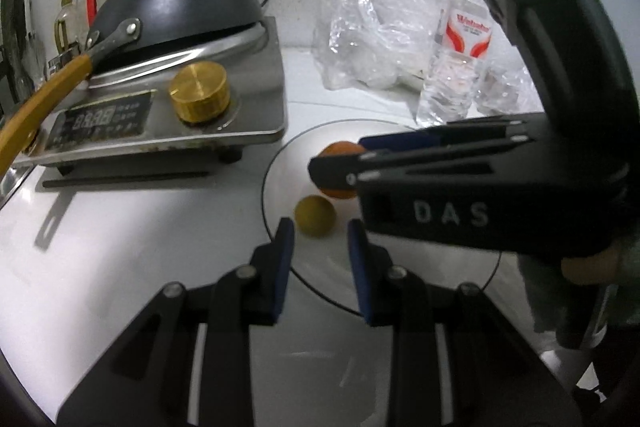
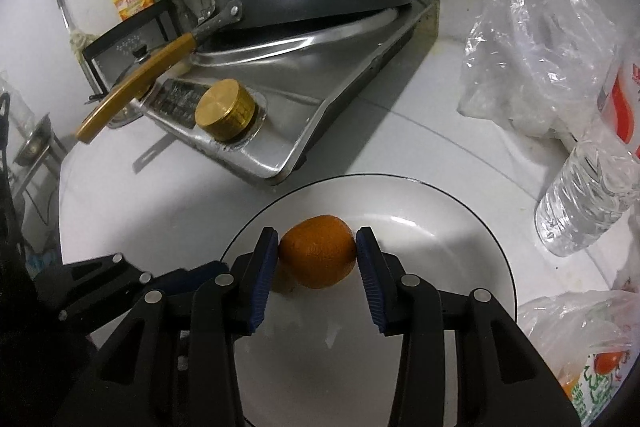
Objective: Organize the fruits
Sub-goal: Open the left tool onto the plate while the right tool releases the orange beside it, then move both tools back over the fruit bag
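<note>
White table (image 2: 168, 211) fills both views, with a stove (image 2: 288, 115) at upper left and plastic bags (image 2: 532, 47) and a bottle (image 2: 580, 203) at right. Centre-low in the right wrist view, the right tool (image 2: 316, 247) grips an orange (image 2: 318, 251) over the plate (image 2: 460, 227). The step looks like setting it down; next, lower and open. In the left wrist view, the left tool (image 1: 320, 255) is nearly closed and empty, near a yellow fruit (image 1: 315, 215) on the plate. Room lies on the plate's right half; its rim and the left tool crowd the left.
</note>
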A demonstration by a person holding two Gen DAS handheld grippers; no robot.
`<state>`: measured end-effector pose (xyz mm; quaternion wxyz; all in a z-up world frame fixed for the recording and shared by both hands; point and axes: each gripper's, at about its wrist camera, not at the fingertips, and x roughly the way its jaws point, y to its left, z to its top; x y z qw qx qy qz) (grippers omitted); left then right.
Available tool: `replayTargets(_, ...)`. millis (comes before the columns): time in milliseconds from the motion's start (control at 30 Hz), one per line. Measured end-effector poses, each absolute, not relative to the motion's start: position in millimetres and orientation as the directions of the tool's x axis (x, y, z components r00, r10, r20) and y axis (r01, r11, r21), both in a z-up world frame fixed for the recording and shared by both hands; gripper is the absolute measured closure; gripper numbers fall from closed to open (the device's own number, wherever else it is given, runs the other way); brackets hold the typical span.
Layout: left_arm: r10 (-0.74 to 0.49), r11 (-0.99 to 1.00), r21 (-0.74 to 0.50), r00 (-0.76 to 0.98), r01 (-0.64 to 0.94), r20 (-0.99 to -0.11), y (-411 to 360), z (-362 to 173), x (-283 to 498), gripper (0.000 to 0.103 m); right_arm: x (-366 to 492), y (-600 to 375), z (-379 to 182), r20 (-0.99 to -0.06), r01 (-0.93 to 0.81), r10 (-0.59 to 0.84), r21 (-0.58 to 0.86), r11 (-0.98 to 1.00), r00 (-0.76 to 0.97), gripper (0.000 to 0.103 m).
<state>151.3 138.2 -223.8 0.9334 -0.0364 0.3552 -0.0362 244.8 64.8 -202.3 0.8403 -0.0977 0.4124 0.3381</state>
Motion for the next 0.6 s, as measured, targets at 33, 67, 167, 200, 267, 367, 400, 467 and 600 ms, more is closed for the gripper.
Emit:
replayTargets(33,-0.092,0.995,-0.092,0.746,0.041,-0.659,138.3,-223.0,150.0,0.072,244.9,62.9,-199.8,-0.752,-0.645,0.491,0.115,0.755,0.44,0.059)
replayTargets(67,-0.088,0.995,-0.087,0.748,0.04,-0.658,138.7,-221.8,147.7,0.072,243.8,60.5,-195.7,-0.742,-0.641,0.495,0.116,0.759,0.452,0.055)
replayTargets(167,-0.077,0.996,-0.075,0.751,0.037,-0.656,138.3,-218.4,144.9,0.071,238.8,56.0,-186.7,-0.728,-0.636,0.5,0.115,0.764,0.469,0.053)
replayTargets(200,-0.073,0.997,-0.071,0.752,0.035,-0.655,137.8,-217.0,143.2,0.071,236.4,54.6,-184.5,-0.725,-0.634,0.499,0.112,0.765,0.474,0.053)
replayTargets(267,-0.069,0.997,-0.068,0.755,0.033,-0.652,136.3,-214.0,139.4,0.071,230.4,49.8,-179.3,-0.72,-0.632,0.499,0.109,0.767,0.482,0.053)
replayTargets(367,-0.065,0.997,-0.065,0.759,0.03,-0.647,131.8,-209.7,134.5,0.071,220.3,40.6,-173.4,-0.715,-0.626,0.496,0.104,0.773,0.493,0.053)
replayTargets(400,-0.065,0.997,-0.068,0.761,0.027,-0.645,130.3,-207.8,132.4,0.071,216.0,36.0,-170.9,-0.714,-0.623,0.494,0.103,0.776,0.497,0.053)
replayTargets(467,-0.069,0.997,-0.077,0.764,0.026,-0.641,125.6,-203.2,128.1,0.071,209.2,28.5,-167.1,-0.709,-0.618,0.491,0.098,0.78,0.506,0.053)
replayTargets(600,-0.067,0.997,-0.067,0.775,0.031,-0.628,115.6,-194.0,118.3,0.069,193.8,13.1,-158.8,-0.7,-0.607,0.482,0.088,0.79,0.527,0.053)
